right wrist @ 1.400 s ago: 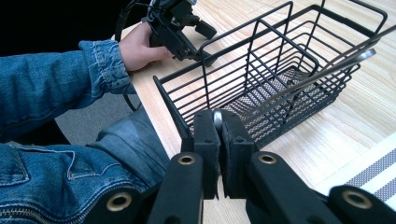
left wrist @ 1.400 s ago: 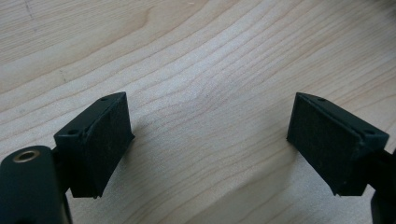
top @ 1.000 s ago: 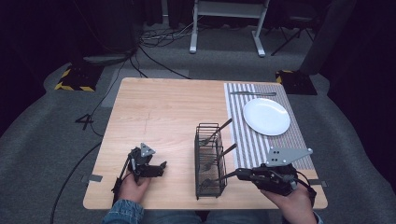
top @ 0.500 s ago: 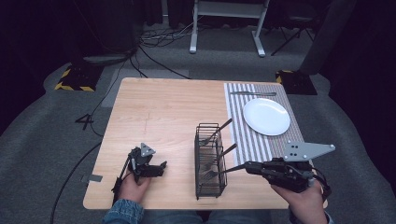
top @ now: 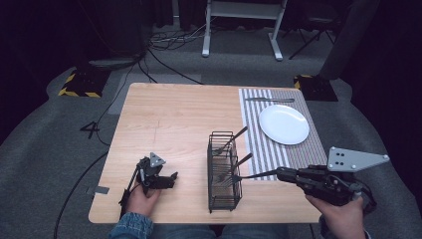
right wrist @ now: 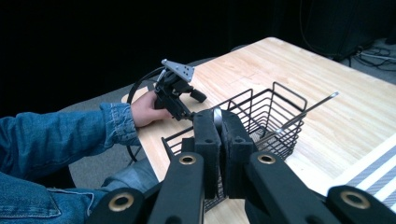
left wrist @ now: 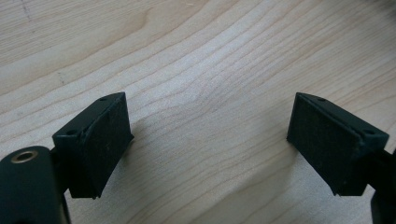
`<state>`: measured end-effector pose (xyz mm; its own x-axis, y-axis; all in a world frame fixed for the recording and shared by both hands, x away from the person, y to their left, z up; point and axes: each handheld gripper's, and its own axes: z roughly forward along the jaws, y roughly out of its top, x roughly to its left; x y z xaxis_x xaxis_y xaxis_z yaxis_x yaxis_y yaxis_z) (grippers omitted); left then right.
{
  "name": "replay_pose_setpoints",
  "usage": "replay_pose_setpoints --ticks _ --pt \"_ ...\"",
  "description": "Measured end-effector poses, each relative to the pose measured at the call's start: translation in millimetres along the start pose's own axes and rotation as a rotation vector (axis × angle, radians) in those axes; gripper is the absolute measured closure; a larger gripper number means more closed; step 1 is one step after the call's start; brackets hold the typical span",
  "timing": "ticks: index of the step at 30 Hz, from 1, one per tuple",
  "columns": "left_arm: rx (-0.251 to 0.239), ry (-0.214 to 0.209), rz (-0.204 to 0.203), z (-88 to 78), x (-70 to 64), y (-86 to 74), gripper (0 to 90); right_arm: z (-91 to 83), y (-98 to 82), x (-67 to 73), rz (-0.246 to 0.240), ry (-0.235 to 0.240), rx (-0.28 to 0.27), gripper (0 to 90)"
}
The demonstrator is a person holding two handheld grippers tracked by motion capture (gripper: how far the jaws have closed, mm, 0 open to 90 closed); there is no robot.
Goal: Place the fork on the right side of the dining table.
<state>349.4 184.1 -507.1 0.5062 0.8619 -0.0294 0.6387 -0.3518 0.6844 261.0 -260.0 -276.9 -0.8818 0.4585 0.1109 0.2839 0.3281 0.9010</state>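
A black wire cutlery basket [top: 223, 172] stands near the table's front edge, with two utensil handles [top: 238, 134] sticking out of it. My right gripper [top: 281, 173] hovers to its right, shut on the handle of a fork [top: 256, 175] that lies level, its head over the basket. In the right gripper view the jaws [right wrist: 218, 126] pinch a thin metal handle, with the basket [right wrist: 261, 121] beyond them. My left gripper [top: 169, 179] rests on the wood at the front left. Its pads [left wrist: 100, 140] stand wide apart over bare table, open.
A striped placemat [top: 251, 124] at the right bears a white plate [top: 283, 124] and a knife [top: 271, 100] behind it. The other hand and a denim sleeve [right wrist: 56, 135] show in the right gripper view. Cables and a desk frame lie on the floor beyond the table.
My right gripper has risen and drawn back to the right, and the fork has come with it out of the basket. The left gripper has stayed in place.
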Motion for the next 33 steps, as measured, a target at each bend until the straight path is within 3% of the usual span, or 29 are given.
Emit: replay_pose_setpoints --ticks 5,8,15,27,33 --pt "0.0 0.0 -0.001 0.0 0.0 0.0 13.6 -13.5 0.9 -2.5 0.0 -0.017 -0.021 86.9" --pt "0.0 -0.001 -0.001 0.0 -0.1 0.0 13.6 -23.0 0.0 -4.5 0.014 0.001 -0.043 86.9" --pt "0.0 0.0 -0.002 0.1 -0.2 -0.1 13.6 -39.5 -2.1 -8.7 0.024 -0.036 -0.074 86.9" --pt "0.0 0.0 -0.002 0.0 -0.2 -0.1 13.6 -71.7 -6.9 -19.4 0.047 -0.138 -0.115 86.9" --pt "0.0 0.0 -0.003 0.0 -0.2 -0.1 13.6 -83.3 -8.7 -33.3 0.073 -0.197 -0.128 86.9"
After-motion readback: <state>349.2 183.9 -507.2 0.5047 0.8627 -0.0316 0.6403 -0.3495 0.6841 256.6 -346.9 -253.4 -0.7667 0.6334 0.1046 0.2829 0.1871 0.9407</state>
